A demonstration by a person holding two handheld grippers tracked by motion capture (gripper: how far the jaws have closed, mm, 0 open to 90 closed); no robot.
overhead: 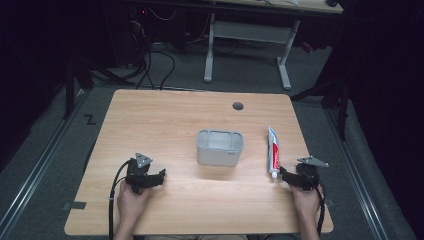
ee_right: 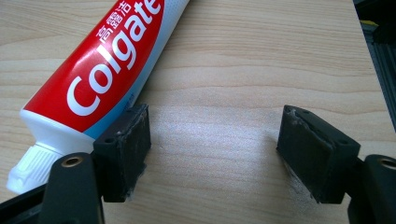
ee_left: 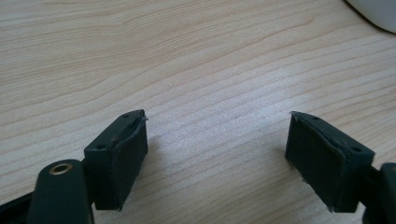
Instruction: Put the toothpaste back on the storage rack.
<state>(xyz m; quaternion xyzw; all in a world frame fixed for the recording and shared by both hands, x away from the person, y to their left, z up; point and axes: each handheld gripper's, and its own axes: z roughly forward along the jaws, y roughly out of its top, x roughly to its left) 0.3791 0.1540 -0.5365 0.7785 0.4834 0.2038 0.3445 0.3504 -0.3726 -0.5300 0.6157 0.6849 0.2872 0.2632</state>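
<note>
Both black tongs, left [ee_left: 216, 154] and right [ee_right: 212, 149], gape wide (holding nothing); the red-and-white toothpaste tube [ee_right: 100, 70] lies just beside the right one's left jaw.

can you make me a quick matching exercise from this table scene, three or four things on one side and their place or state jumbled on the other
Things:
1. toothpaste tube
2. grey container
3. left gripper
4. round hole

Places or states:
A. middle of the table
B. open over bare wood, holding nothing
C. lying flat, cap toward the person, beside the right gripper
D. in the tabletop near the far edge

Pairs: 1-C, 2-A, 3-B, 4-D
</note>
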